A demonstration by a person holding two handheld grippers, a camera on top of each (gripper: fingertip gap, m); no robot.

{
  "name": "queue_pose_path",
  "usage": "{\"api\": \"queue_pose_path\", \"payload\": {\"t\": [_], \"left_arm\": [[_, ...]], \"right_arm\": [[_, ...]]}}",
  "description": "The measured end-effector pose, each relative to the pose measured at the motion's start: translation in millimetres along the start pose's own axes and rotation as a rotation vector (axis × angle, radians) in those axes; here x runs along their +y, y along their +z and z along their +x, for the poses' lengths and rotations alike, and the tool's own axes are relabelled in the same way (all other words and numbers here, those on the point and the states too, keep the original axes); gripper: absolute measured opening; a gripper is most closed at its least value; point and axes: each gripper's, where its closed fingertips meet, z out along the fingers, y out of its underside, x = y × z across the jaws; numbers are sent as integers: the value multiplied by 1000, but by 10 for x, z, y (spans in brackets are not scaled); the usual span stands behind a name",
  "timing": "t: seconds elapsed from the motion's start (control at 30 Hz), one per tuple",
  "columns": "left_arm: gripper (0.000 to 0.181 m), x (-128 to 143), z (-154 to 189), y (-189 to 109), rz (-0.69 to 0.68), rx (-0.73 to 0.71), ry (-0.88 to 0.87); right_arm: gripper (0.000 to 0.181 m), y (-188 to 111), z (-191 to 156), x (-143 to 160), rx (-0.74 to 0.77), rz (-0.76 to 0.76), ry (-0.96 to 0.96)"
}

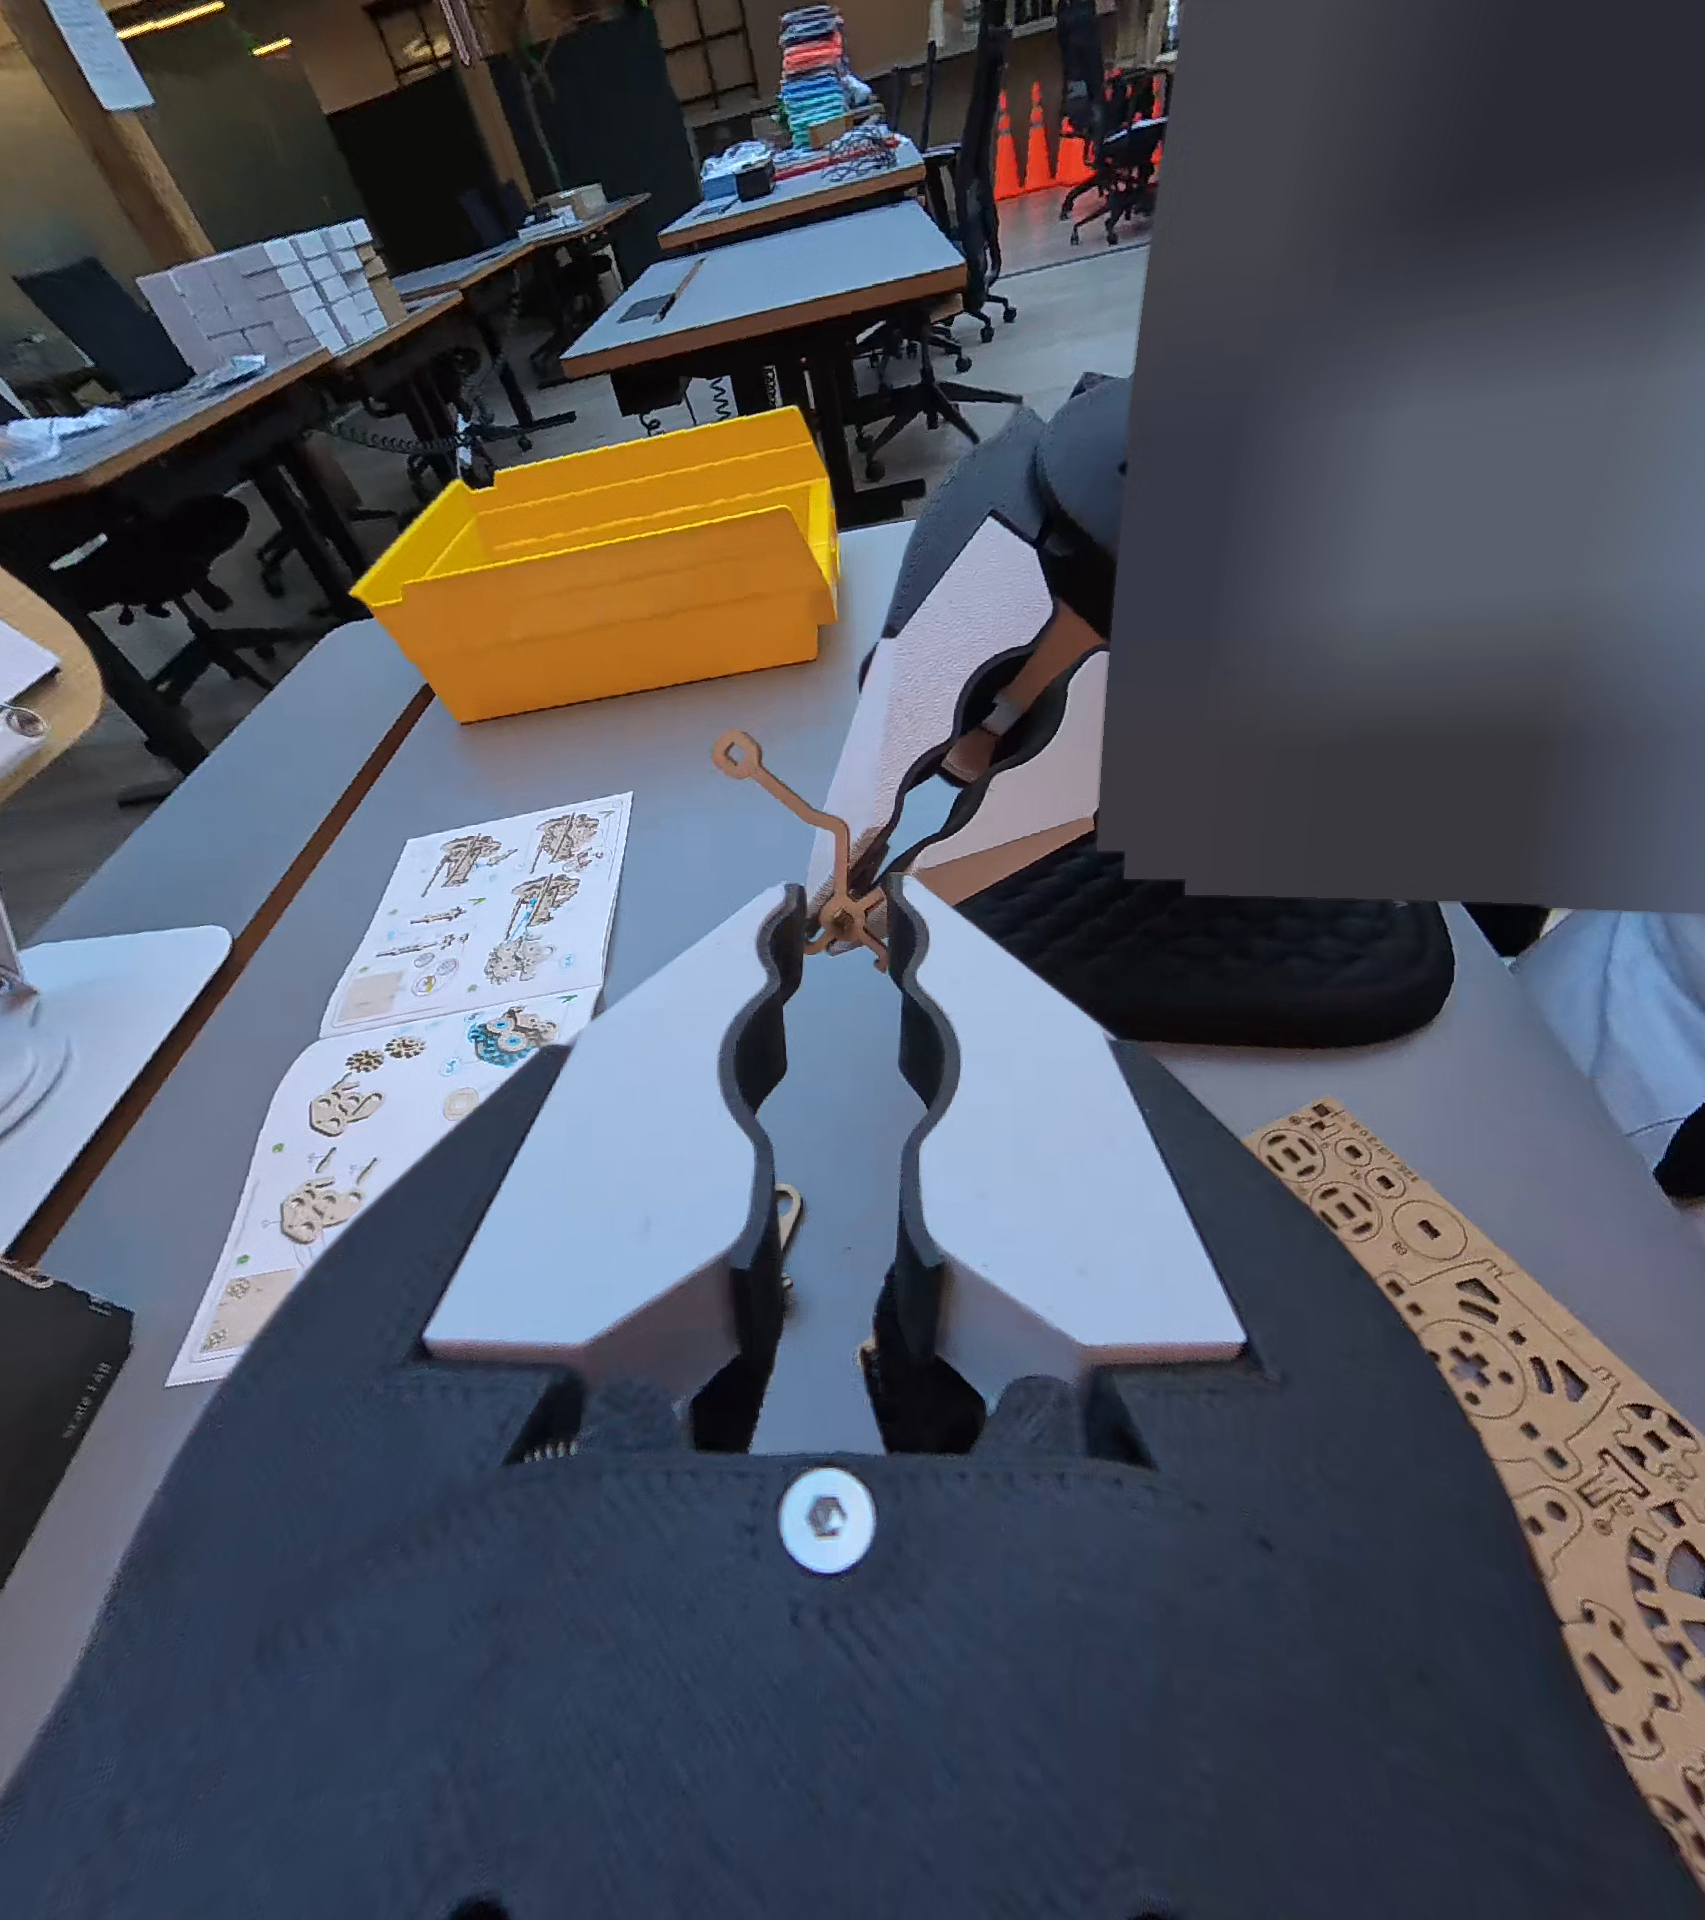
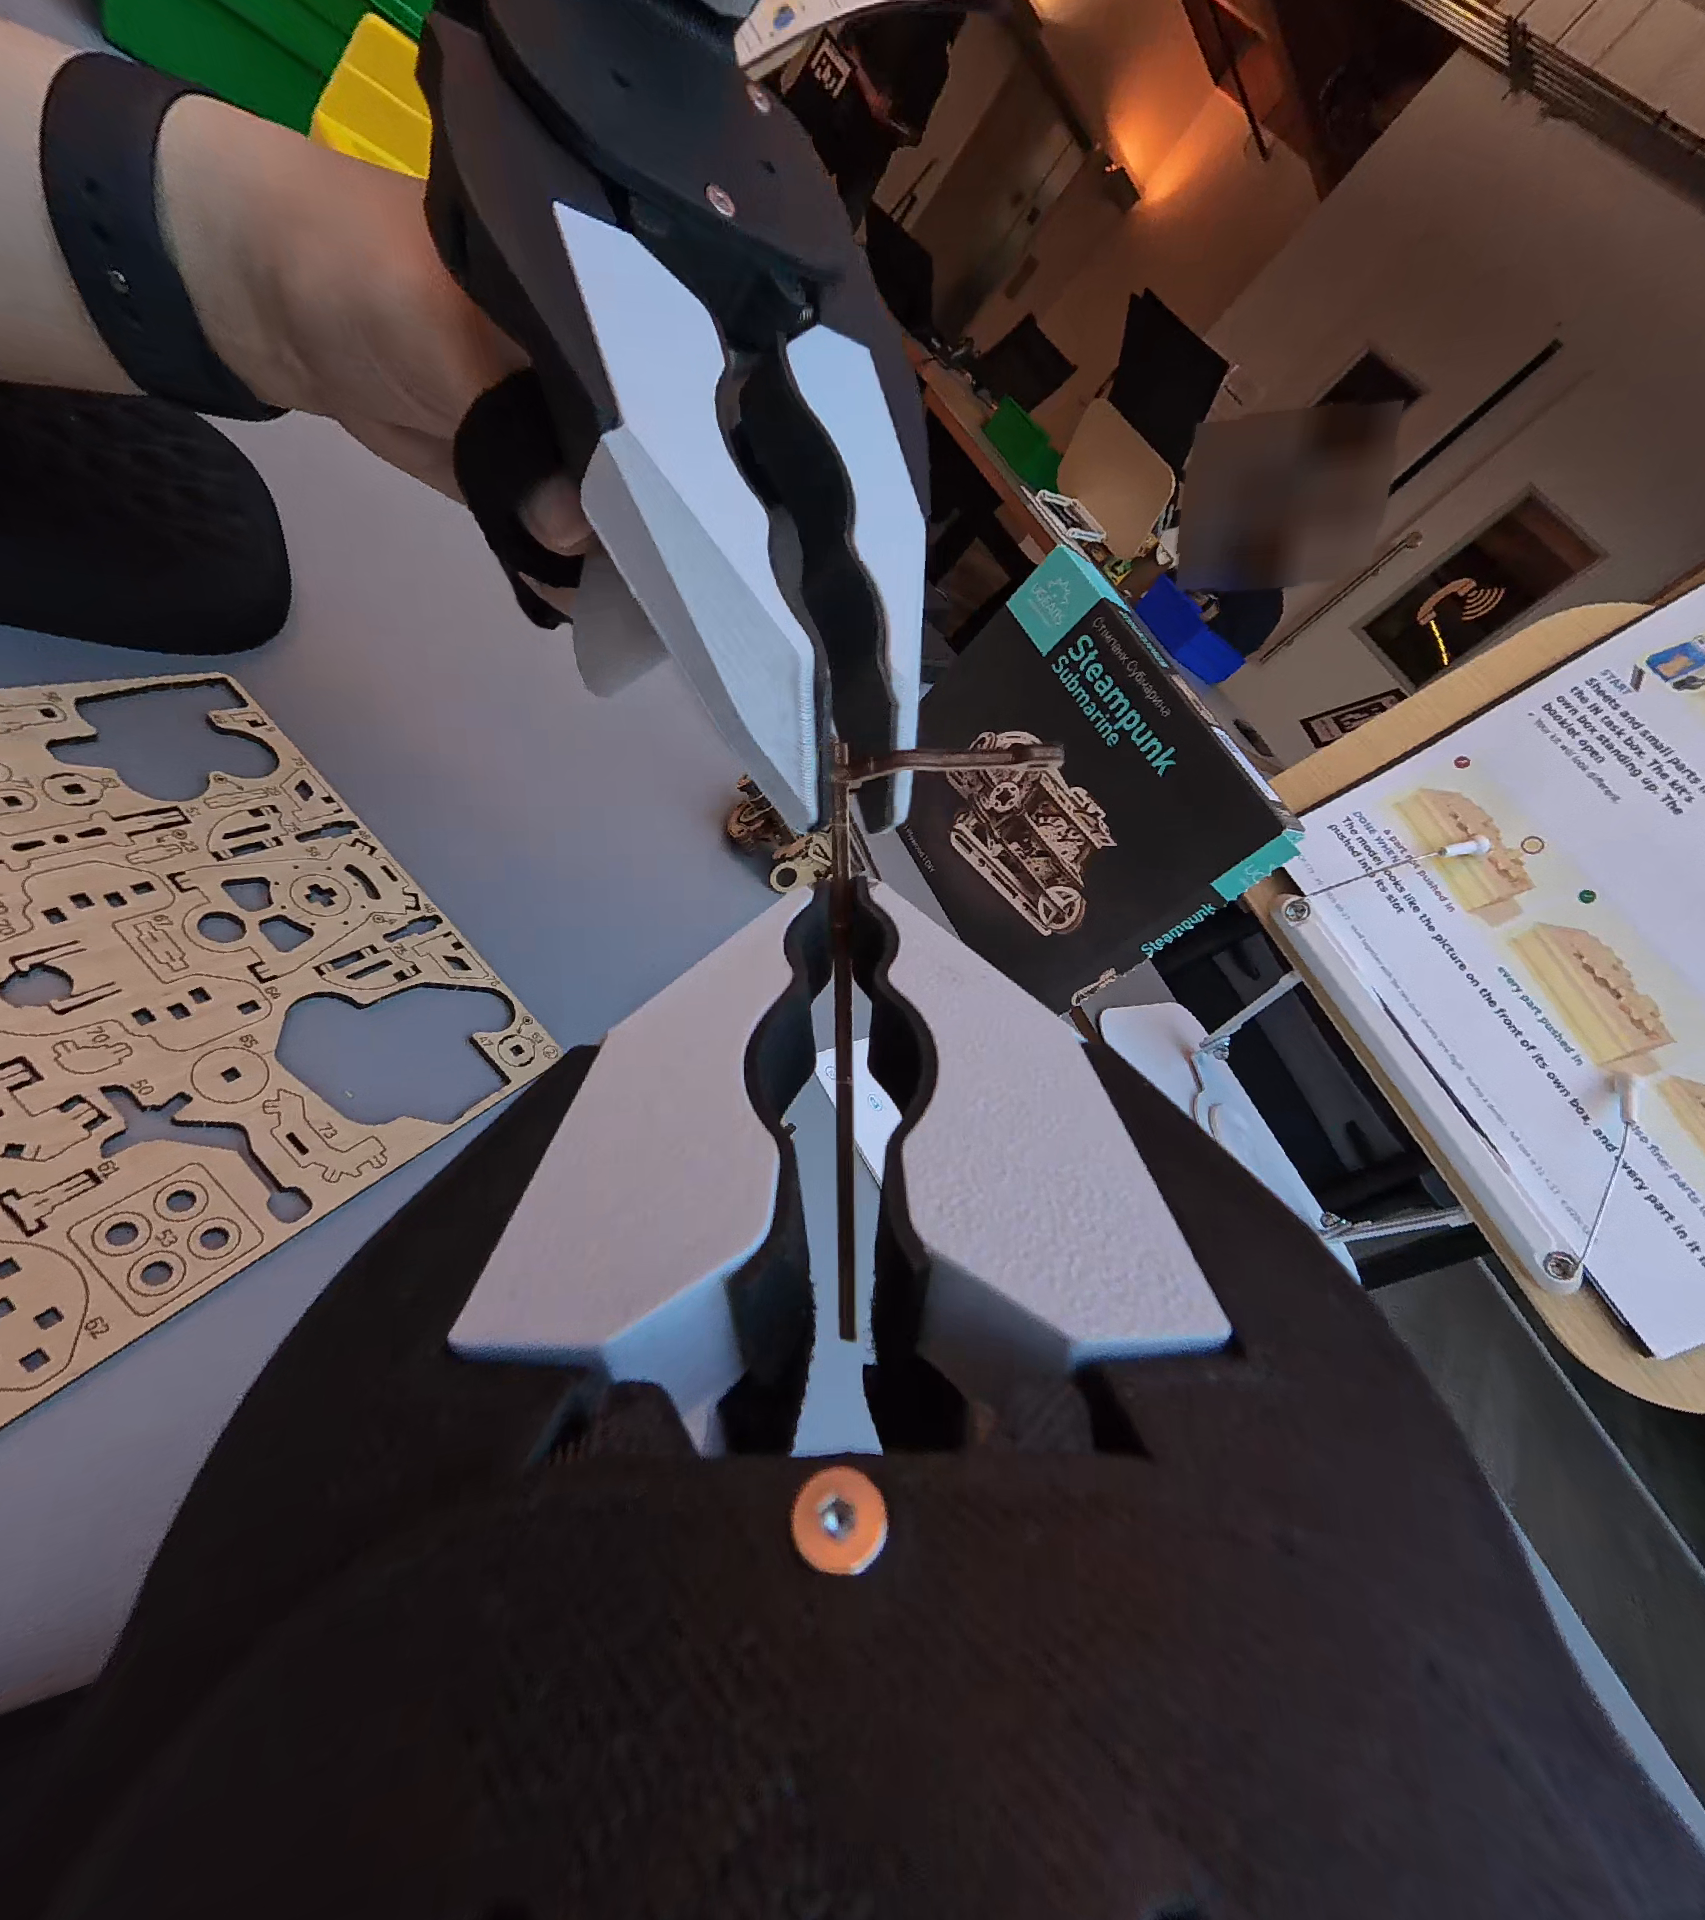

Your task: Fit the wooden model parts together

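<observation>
Left wrist view: the left gripper (image 1: 843,920) is seen with its jaws narrowed onto a small wooden piece (image 1: 840,928) at the tips, met there by the right gripper (image 1: 869,857), which pinches a thin wooden arm part (image 1: 783,795) above the grey table (image 1: 619,758). Right wrist view: the right gripper (image 2: 840,914) is shown clamped on the arm part (image 2: 843,1091), seen edge-on between the jaws; the left gripper (image 2: 832,790) is closed on it from above.
</observation>
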Motion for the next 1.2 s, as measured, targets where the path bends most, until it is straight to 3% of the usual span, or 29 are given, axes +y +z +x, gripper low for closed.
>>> {"api": "queue_pose_path", "payload": {"t": [0.5,0.7,0.83,0.97,1.2], "left_arm": [[9,42,-52,5,-38,-68,79],[9,-22,-29,-12,21,-36,30],[9,63,-30,24,-25,-41,37],[9,-5,-13,-3,24,-10,-14],[9,-42,21,-10,32,3,-9]], "right_arm": [[1,46,-22,69,-30,-60,86],[2,26,29,1,-37,-7,160],[0,43,-31,74,-24,-64,62],[1,24,2,-32,-43,13,136],[1,-7,-11,-72,-39,26,90]]}}
